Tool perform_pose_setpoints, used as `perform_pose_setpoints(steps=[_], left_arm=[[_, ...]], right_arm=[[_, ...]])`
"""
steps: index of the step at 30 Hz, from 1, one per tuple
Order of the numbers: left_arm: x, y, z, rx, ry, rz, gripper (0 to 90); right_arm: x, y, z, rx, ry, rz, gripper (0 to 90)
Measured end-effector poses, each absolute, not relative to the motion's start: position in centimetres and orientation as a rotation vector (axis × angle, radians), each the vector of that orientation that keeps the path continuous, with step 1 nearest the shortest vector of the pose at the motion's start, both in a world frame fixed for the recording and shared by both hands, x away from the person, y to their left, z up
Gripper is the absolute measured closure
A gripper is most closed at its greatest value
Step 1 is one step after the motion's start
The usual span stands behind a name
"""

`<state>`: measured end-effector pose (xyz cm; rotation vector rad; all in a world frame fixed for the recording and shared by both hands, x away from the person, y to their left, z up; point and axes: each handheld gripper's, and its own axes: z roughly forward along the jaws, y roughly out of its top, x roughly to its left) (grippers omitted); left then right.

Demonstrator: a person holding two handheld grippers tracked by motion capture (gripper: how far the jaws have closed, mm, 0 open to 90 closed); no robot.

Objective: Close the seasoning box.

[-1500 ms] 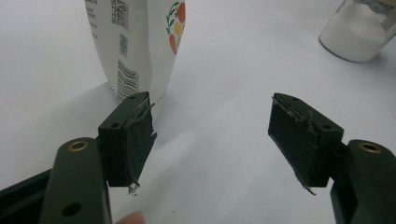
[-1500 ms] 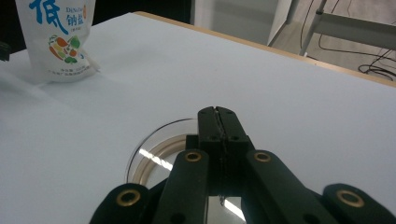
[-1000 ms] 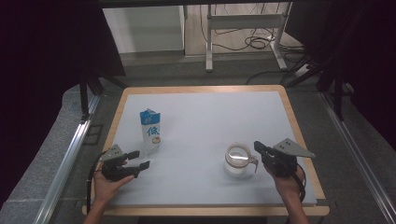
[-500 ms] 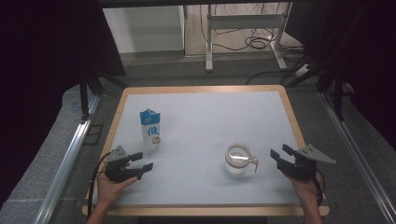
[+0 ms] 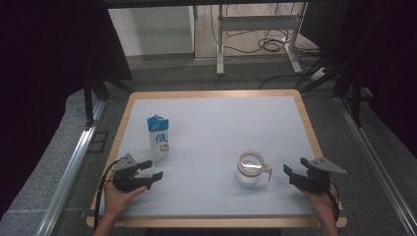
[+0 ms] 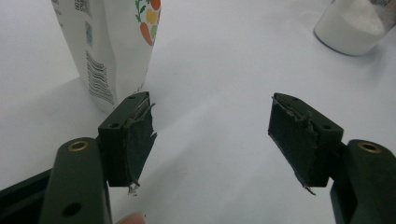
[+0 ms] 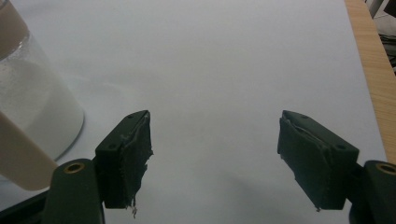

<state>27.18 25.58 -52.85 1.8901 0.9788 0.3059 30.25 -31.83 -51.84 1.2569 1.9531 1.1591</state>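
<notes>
So both tongs are sitting low near the front edge of the desk, which has a pale top inside a wooden frame. The left tongs are spread wide with nothing between the jaws, parked just in front of a milk carton. The carton stands upright on the left half of the desk, and in the left gripper view it rises right behind the left jaw, close but not touching as far as I can see.

The right tongs have just been opening and now stand wide too, with nothing between them. They're just to the right of a clear glass pitcher holding something white, with a pale rim and a handle pointing toward those tongs. In the right gripper view the pitcher sits off to the side of the left jaw, outside the gap. A hand holds the left tongs from below.
</notes>
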Motion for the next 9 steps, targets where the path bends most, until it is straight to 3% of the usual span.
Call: perform_pose_setpoints(steps=[9], left_arm=[[27.24, 25.71, -52.8, 1.881, 0.982, 0.305, 30.7]], right_arm=[[30.13, -31.79, -51.79, 1.263, 1.943, 1.174, 26.6]])
